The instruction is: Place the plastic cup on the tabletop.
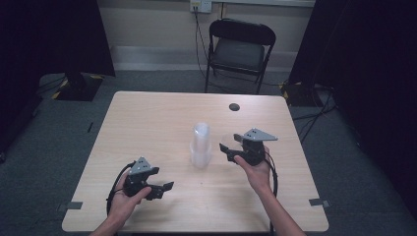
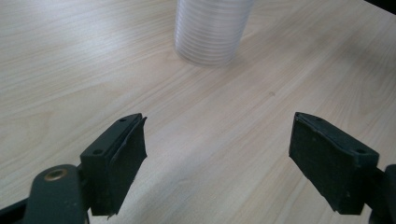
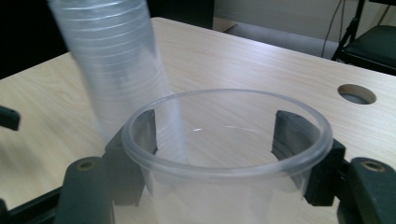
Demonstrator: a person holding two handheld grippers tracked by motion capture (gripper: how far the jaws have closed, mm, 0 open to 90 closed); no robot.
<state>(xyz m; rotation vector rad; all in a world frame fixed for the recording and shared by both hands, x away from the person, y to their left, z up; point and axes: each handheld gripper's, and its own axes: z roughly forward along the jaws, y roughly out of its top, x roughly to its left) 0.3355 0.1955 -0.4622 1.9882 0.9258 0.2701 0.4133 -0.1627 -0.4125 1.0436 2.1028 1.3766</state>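
My right gripper [image 3: 215, 140] is clamped on a single clear plastic cup [image 3: 224, 154], one jaw on each side of the cup wall just below the rim. Cup is upright, mouth up, nothing inside it that I can see. In the high view my right gripper [image 1: 231, 143] sits off to the right of the cup stack [image 1: 200, 145], with the held cup [image 1: 230, 139] barely visible against the wood.

Cup stack stands upright on the bench [image 1: 147, 123], about mid-width and a bit nearer my edge than the far one. In the right gripper view the cup stack [image 3: 112, 65] is close behind the held cup on the left; can't tell if they touch.

My left gripper [image 1: 164, 188] is wide apart and holding nothing, low over the bench near my edge, aimed at the cup stack [image 2: 210, 30], well short of it.

Cable hole [image 1: 234, 106] is in the bench near the far edge. Folding chair [image 1: 238, 51] stands beyond the bench.
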